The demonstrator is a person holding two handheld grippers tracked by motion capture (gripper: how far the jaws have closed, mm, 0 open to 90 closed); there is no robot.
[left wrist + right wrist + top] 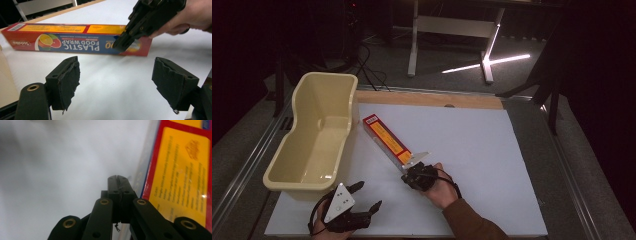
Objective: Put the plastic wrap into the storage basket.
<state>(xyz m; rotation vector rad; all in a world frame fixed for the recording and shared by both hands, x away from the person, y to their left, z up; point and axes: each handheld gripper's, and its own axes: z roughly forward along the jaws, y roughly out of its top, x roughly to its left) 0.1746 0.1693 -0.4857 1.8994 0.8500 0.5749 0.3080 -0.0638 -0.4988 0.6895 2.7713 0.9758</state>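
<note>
**Right gripper closed at the near end of the wrap box, left idle and wide**

I see the plastic food wrap box [387,139] lying flat on the white table [472,150], set diagonally, far end near the cream tub [314,135] but apart from it. My right gripper [408,172] is at the box's near end, jaws pressed together with nothing between them. In the left gripper view its tip sits against the box's long side face [75,40]; I can't confirm actual contact. In the right gripper view the closed tips [117,178] sit just beside the box edge [180,170], over bare table. Left gripper [364,195] rests at the table's near edge, just in front of the tub, jaws wide apart, nothing held, pads [67,80] frayed.
</note>
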